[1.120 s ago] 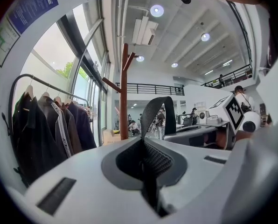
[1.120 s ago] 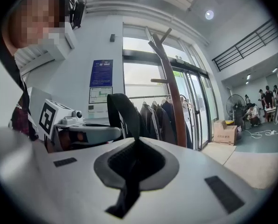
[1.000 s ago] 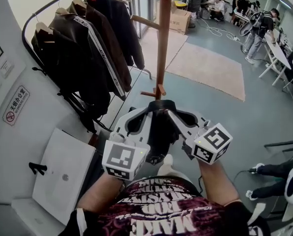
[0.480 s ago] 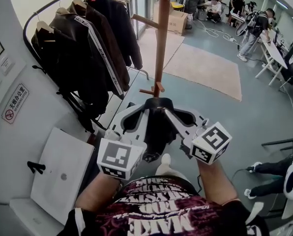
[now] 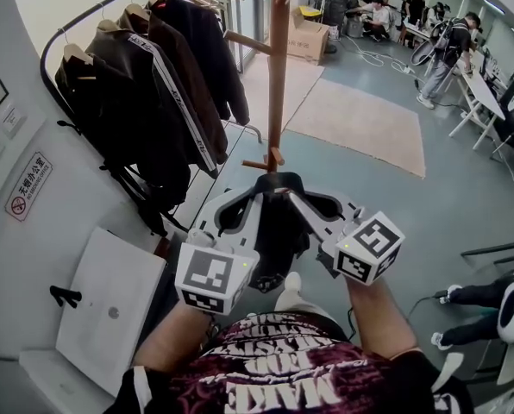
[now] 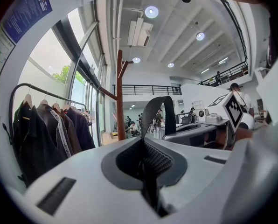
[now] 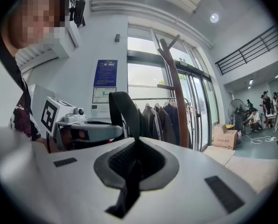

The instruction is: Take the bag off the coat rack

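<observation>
The left gripper (image 6: pixel 146 160) has its jaws pressed together on the black strap (image 6: pixel 154 110) of the bag, the webbing pinched in the dark padded slot and rising from it in an arch. The right gripper (image 7: pixel 131 166) is clamped the same way on the other end of that strap (image 7: pixel 122 110), which curls up from its jaws toward the left gripper's marker cube (image 7: pixel 55 113). In the head view the two grippers, left (image 5: pixel 244 207) and right (image 5: pixel 307 203), point inward at each other just in front of the person's shirt (image 5: pixel 274 386), and the strap (image 5: pixel 278 178) bridges them while the black bag (image 5: pixel 278 235) hangs beneath, between their bodies. The bag sits just below the low pegs of the wooden coat rack (image 5: pixel 278 67), which stands at 12 o'clock from the grippers; in both gripper views the strap's loop stands clear of the rack's pole (image 6: pixel 119 97), and whether it brushes the low pegs cannot be told. At 10 o'clock dark jackets (image 5: pixel 153 84) hang on a curved rail along a white wall, with a red-and-white sign (image 5: pixel 28 184) at 9 o'clock and a white panel (image 5: pixel 110 304) at 8 o'clock. The floor (image 5: pixel 464 197) is grey-blue, with a pale rug (image 5: pixel 360 119) at 1 o'clock, a cardboard box (image 5: pixel 313 33) beyond it, and people (image 5: pixel 451 46) at tables farther back near 2 o'clock.
</observation>
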{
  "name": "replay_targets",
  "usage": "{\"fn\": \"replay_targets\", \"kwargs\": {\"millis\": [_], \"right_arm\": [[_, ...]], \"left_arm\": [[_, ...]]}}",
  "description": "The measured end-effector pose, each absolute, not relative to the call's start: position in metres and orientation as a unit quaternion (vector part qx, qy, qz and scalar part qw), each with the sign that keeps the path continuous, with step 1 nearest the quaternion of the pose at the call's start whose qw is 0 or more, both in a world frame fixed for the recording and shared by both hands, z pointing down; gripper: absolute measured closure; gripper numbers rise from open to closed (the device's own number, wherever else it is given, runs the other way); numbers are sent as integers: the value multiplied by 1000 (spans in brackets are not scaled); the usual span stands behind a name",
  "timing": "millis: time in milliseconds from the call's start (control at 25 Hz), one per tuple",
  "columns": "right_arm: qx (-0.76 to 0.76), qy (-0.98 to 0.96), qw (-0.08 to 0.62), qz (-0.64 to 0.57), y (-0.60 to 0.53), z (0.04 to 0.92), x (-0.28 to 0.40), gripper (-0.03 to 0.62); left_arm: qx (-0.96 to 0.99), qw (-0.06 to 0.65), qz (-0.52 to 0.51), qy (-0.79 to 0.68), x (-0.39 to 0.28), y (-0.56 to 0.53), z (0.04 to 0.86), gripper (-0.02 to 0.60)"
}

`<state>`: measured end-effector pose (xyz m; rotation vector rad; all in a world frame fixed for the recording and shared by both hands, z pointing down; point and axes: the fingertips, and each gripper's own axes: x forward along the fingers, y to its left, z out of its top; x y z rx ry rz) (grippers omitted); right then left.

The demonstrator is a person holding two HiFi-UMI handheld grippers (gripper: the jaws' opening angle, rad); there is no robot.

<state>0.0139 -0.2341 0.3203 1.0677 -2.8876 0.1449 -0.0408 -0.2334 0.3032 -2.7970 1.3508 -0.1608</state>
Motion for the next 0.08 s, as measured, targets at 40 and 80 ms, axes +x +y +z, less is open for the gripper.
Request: {"fn": "replay_targets", "kwargs": {"millis": [40,80], "right_arm": [[346,-937,30,47,-236,319,16,585],[345,-937,30,47,-238,317,17,585]], "left_arm": [[-899,16,-52,434,-39,-235,302,574],[-899,17,-52,435,-37,-237,300,574]]}}
